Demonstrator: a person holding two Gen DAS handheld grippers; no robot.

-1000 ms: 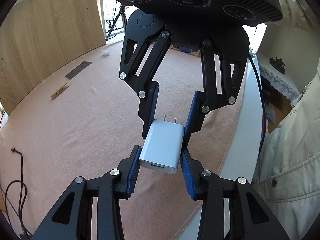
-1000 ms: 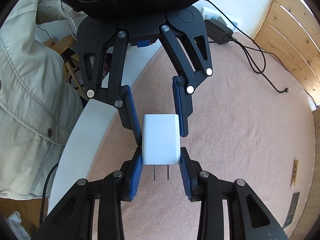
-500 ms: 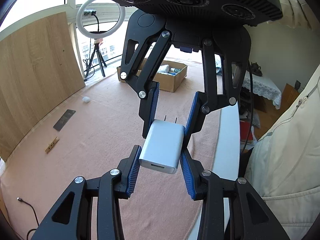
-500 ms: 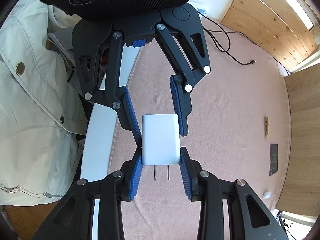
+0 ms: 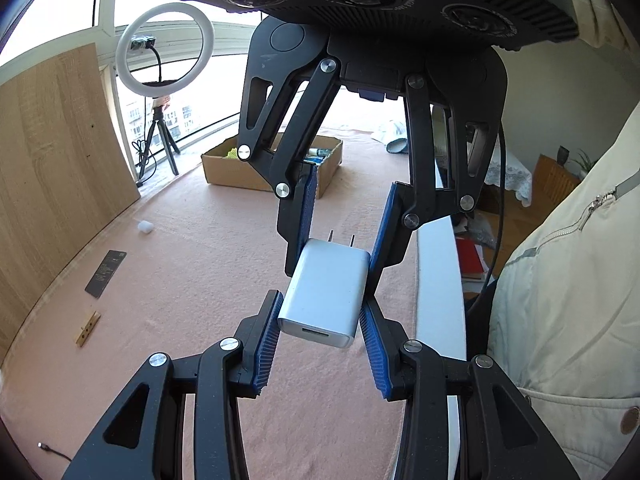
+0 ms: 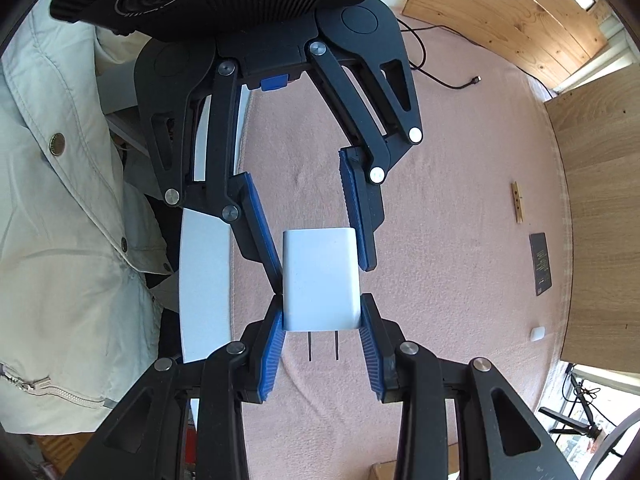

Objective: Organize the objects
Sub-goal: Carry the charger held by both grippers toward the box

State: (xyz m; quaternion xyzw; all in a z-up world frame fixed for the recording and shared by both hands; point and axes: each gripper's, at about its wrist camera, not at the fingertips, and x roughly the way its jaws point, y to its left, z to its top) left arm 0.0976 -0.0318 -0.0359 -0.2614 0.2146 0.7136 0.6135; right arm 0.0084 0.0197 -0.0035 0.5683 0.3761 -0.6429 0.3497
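A white charger plug (image 5: 326, 294) with two metal prongs hangs in the air above the pink cloth, gripped from both ends. In the left wrist view my left gripper (image 5: 320, 308) is shut on its USB-port end from below. My right gripper (image 5: 336, 258) reaches in from above and pinches the prong end. In the right wrist view the charger plug (image 6: 318, 280) stands with its prongs pointing toward the camera. There my right gripper (image 6: 320, 306) clamps its lower part and my left gripper (image 6: 320, 268) clamps the upper sides.
An open cardboard box (image 5: 272, 168) with items stands far back by a ring light (image 5: 164, 46). A clothespin (image 5: 88, 328), a black card (image 5: 106, 274) and a small white piece (image 5: 145, 227) lie on the cloth. A cable (image 6: 440, 76) trails nearby. A person's cream jacket (image 5: 560, 300) is beside the table's white edge (image 5: 440, 280).
Both grippers have risen with the charger held between them. The left view has tilted up, bringing the box and ring light into sight. The right view has rolled over the cloth.
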